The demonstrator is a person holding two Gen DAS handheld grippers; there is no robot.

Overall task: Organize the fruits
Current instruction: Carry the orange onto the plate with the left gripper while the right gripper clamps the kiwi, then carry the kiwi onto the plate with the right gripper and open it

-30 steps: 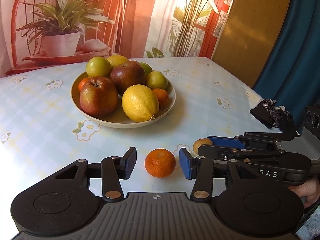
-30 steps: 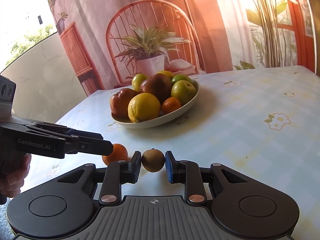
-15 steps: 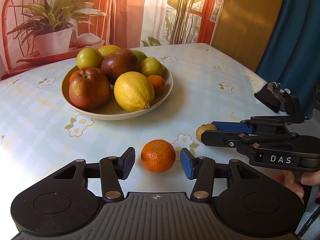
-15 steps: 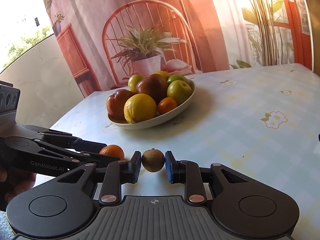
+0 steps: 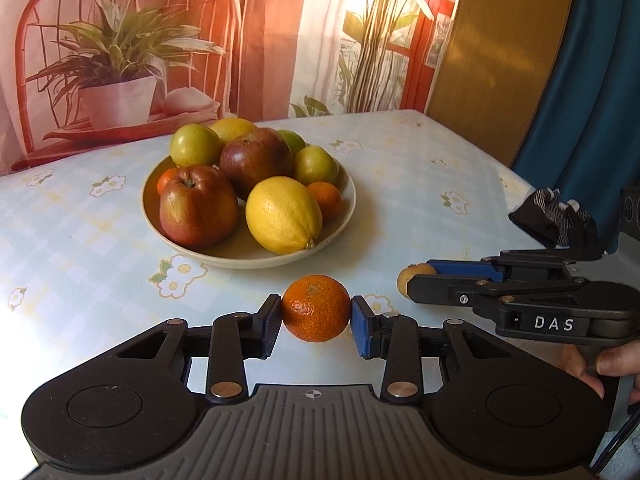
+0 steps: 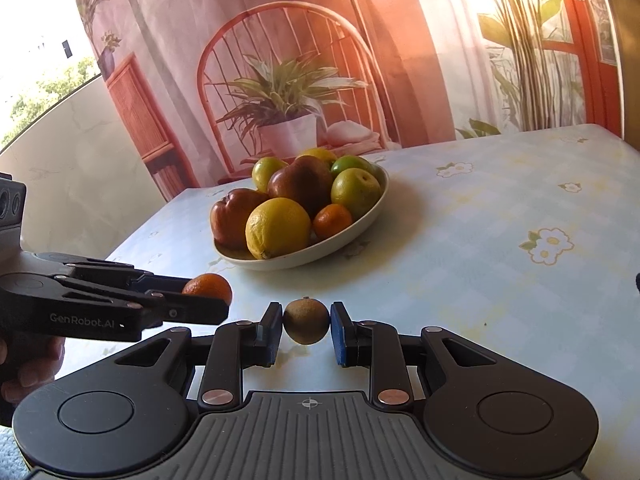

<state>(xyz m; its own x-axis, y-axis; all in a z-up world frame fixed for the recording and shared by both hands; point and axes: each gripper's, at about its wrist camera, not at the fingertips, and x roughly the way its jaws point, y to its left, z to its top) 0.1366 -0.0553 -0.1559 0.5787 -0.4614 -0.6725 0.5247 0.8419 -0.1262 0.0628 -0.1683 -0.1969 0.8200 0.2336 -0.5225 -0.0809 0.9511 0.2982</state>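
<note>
Your left gripper point(image 5: 316, 322) jaws are closing, pads touching the mandarin point(image 5: 316, 307). Your right gripper point(image 6: 307, 328) jaws grip the kiwi point(image 6: 307, 321).

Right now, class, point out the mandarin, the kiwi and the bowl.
mandarin point(image 5: 315, 307), left wrist view, middle of its peel
kiwi point(image 6: 306, 321), right wrist view, middle of its skin
bowl point(image 5: 347, 216), left wrist view, right rim

Bright warm daylight comes through the printed curtain point(image 5: 256, 40); glare whitens the surface point(image 5: 60, 320) at left. Frames sharp, fisheye bending the edges.
</note>
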